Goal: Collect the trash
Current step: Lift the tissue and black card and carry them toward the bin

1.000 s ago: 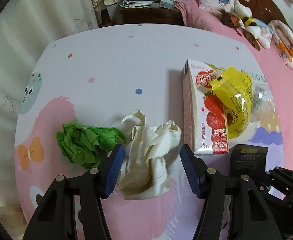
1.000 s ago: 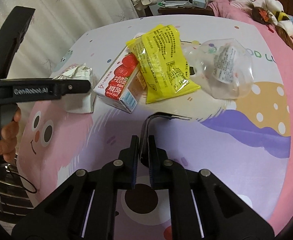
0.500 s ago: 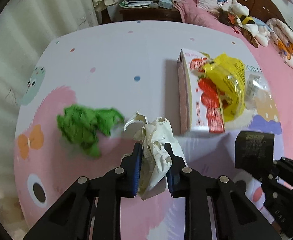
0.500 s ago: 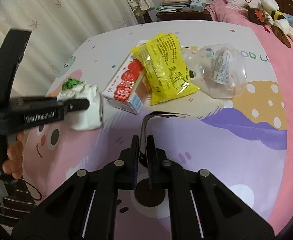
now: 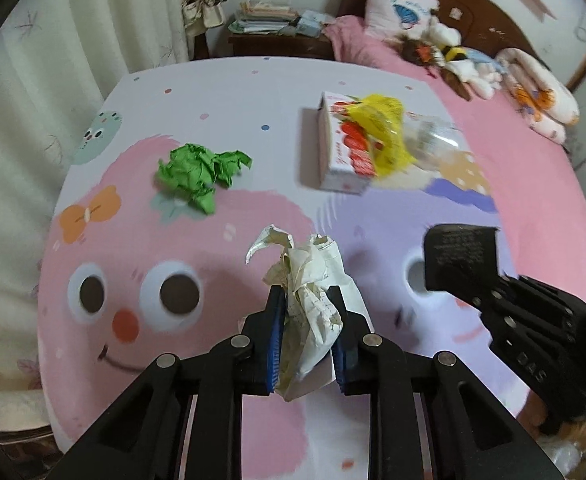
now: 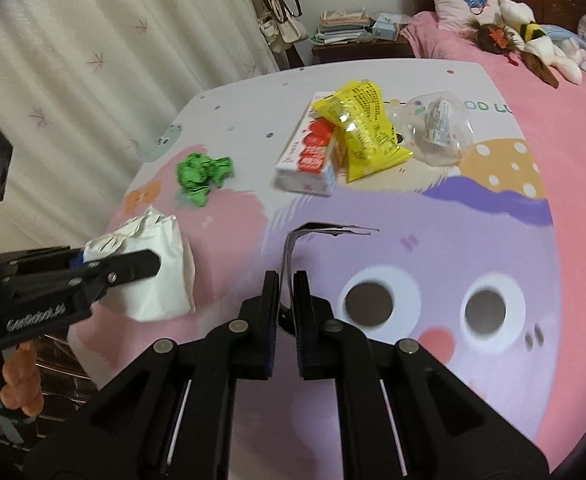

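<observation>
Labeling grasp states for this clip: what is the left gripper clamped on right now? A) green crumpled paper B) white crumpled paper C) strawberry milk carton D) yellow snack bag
B: the left gripper has its jaws pinched on the white crumpled paper, while the green crumpled paper, yellow snack bag and strawberry milk carton lie on the cartoon-print tablecloth.

The left gripper point(image 5: 305, 312) is held above the bed, its jaws closed on a crumpled white paper point(image 5: 313, 280). The right gripper point(image 6: 287, 292) is held level, its jaws pinched on a thin black bag point(image 6: 293, 248). Fingers point(image 6: 23, 380) are wrapped around the left handle.
</observation>
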`<action>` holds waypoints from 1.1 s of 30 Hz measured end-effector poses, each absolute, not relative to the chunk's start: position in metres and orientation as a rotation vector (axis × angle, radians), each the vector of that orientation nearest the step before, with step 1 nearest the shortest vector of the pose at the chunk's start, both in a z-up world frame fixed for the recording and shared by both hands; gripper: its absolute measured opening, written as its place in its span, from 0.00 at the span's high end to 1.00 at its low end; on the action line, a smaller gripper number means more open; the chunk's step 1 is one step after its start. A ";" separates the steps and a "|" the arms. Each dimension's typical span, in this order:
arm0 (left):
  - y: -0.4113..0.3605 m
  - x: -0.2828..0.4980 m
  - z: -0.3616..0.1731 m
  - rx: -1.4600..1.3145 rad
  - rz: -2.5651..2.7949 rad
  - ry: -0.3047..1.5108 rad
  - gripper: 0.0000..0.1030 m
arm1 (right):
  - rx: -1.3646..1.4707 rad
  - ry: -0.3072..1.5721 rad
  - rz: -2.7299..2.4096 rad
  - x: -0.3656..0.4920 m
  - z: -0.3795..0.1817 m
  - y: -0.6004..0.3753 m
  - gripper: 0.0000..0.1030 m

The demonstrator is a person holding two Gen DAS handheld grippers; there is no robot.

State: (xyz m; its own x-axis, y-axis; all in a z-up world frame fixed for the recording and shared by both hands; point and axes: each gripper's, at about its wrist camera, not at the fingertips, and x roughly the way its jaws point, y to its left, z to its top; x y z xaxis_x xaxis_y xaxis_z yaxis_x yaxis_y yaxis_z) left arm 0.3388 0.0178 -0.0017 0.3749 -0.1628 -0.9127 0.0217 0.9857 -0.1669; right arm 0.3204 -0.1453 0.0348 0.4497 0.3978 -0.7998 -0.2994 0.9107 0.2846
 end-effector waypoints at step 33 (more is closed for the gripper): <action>0.067 0.014 -0.039 -0.013 -0.440 1.250 0.80 | 0.160 1.168 0.238 -0.019 -0.015 -0.065 0.95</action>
